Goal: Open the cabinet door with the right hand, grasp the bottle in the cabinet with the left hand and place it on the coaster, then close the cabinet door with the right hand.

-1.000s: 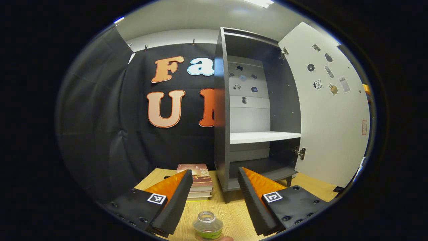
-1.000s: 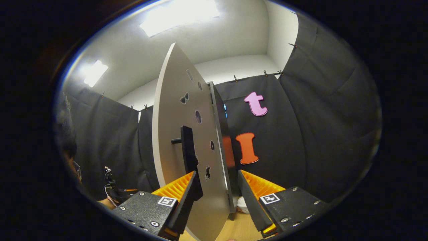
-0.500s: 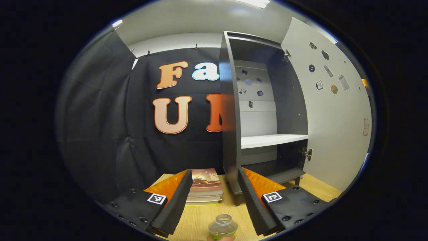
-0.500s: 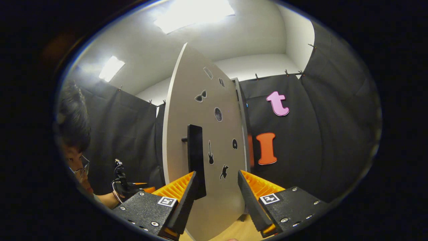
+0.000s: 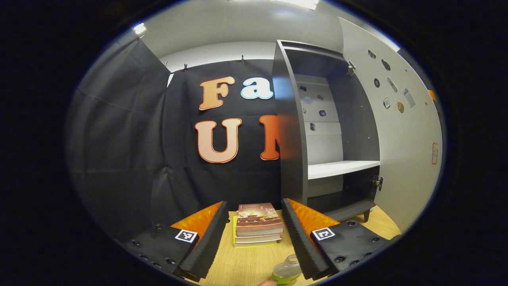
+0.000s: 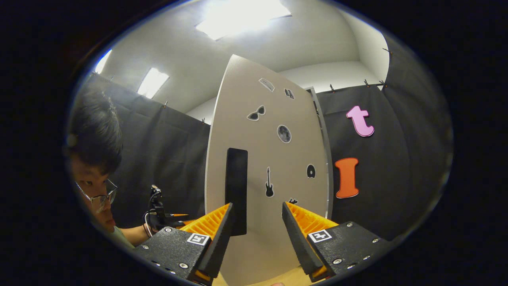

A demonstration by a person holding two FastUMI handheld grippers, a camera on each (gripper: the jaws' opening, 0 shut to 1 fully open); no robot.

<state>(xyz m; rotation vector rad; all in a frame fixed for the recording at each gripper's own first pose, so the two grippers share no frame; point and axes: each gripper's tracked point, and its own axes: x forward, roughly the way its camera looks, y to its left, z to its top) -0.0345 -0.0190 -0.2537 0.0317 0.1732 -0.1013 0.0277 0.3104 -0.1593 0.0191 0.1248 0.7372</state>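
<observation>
The clear bottle (image 5: 286, 271) with a green label stands on the wooden table (image 5: 246, 266) at the bottom of the left gripper view, partly behind one finger. My left gripper (image 5: 254, 210) is open and holds nothing, raised above and behind the bottle. The grey cabinet (image 5: 291, 131) stands open, its white shelf (image 5: 341, 168) bare. Its door (image 5: 408, 151) swings out to the right. In the right gripper view the door's front (image 6: 278, 159) with stickers faces me. My right gripper (image 6: 256, 207) is open before it, one finger (image 6: 216, 230) by the lower end of the black handle (image 6: 237, 186).
A stack of books (image 5: 258, 224) lies on the table left of the cabinet, between my left fingers in view. A person (image 6: 95, 159) is at the left of the right gripper view, holding the other gripper (image 6: 158, 210) low.
The left gripper has swung left, so the cabinet and bottle slid right in its view. The right gripper has come round from the door's edge to face its front and handle.
</observation>
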